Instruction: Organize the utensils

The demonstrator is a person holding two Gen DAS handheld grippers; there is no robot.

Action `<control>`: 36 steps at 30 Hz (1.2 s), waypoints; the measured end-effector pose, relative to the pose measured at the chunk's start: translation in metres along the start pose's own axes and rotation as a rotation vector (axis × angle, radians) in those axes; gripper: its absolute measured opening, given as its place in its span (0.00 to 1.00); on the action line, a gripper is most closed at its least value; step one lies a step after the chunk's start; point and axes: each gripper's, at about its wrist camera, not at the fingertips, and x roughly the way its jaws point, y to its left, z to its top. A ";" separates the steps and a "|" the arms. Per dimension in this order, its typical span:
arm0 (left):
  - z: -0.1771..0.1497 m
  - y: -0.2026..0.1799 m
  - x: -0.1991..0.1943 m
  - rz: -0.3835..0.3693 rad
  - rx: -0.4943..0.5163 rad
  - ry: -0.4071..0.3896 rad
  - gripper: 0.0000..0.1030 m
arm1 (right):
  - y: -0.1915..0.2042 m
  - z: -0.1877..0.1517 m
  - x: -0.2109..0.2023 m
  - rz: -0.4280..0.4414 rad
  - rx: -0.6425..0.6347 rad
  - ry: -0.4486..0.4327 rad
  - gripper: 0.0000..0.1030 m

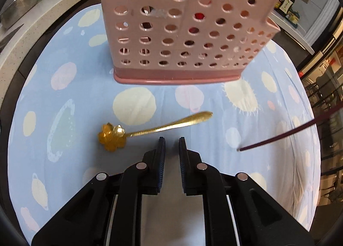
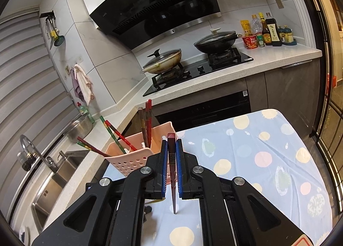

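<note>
A gold spoon (image 1: 150,131) with a flower-shaped bowl lies on the blue spotted cloth (image 1: 64,117), in front of the pink perforated utensil holder (image 1: 182,31). My left gripper (image 1: 172,141) hovers just short of the spoon's handle, open by a narrow gap with nothing between its fingers. In the right wrist view my right gripper (image 2: 171,145) is shut on a dark red chopstick (image 2: 171,138) that hangs tip-down toward the cloth. Its thin end (image 1: 278,136) shows at the right of the left wrist view. The holder (image 2: 133,160), with several chopsticks (image 2: 120,136) in it, stands just ahead and left.
A sink (image 2: 53,183) with a tap lies left of the table. Behind are a counter (image 2: 257,63) with a gas hob, two lidded pans (image 2: 163,60) and bottles (image 2: 268,29). A glass door (image 2: 334,117) is at the right.
</note>
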 end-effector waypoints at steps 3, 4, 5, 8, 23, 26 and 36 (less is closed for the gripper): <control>-0.019 0.003 -0.011 0.000 0.030 0.005 0.12 | 0.001 -0.005 -0.006 0.002 -0.002 0.010 0.07; -0.023 0.006 -0.016 0.001 0.025 -0.001 0.13 | 0.001 -0.007 -0.008 0.002 -0.003 0.011 0.07; -0.024 0.009 -0.020 0.001 0.011 -0.010 0.17 | 0.001 -0.008 -0.010 0.002 -0.004 0.012 0.07; -0.016 0.021 -0.028 0.028 -0.070 -0.055 0.37 | 0.000 -0.010 -0.014 0.004 -0.001 0.012 0.07; 0.017 0.020 0.004 0.075 -0.059 0.001 0.35 | 0.000 -0.009 -0.010 -0.001 -0.009 0.026 0.07; -0.001 0.017 -0.005 0.064 -0.017 0.003 0.35 | 0.001 -0.011 -0.012 -0.007 -0.014 0.026 0.07; -0.077 0.006 -0.035 -0.019 0.037 0.015 0.36 | 0.008 -0.014 -0.019 0.006 -0.018 0.020 0.07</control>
